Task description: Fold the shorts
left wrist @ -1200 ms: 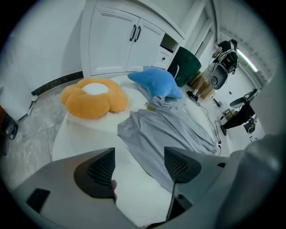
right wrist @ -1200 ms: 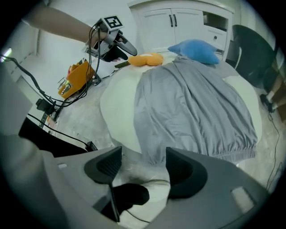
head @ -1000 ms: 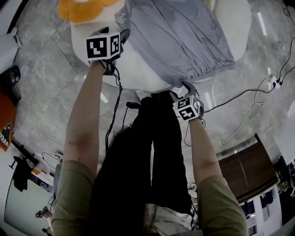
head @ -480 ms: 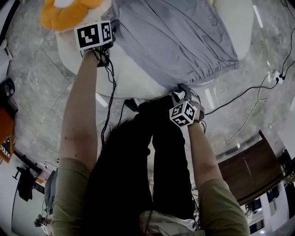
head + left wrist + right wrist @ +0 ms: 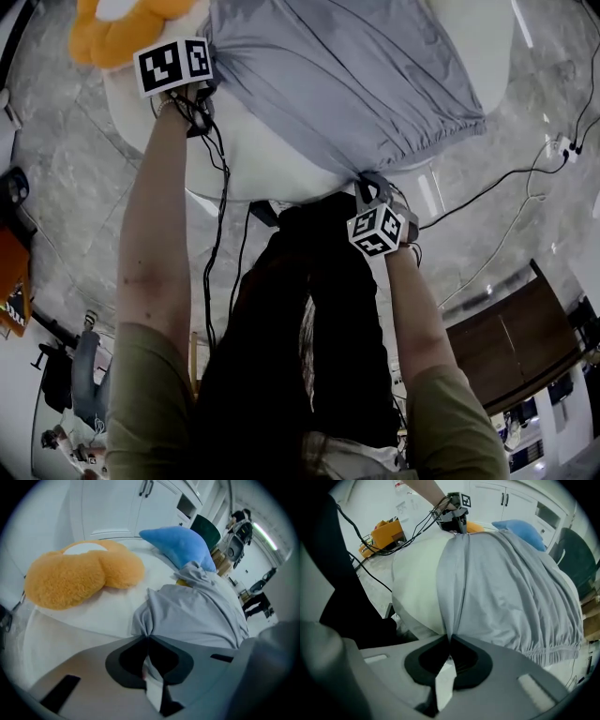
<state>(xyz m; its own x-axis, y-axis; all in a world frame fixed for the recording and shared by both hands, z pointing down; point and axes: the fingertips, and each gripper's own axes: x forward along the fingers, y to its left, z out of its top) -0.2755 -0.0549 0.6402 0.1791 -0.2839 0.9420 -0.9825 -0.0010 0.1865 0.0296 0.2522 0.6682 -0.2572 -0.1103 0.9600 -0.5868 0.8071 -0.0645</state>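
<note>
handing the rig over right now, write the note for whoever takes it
Left tongs: just closed, now shut on the shorts at their far corner, beside the orange plush.
Right tongs: just closed, now shut on the waistband end at the near edge of the white table.
Shorts: spread out on the table, no fold made.
Done: both ends of one side are gripped.
Left: probably lift that side, lay it over the other, then fold again.
</note>
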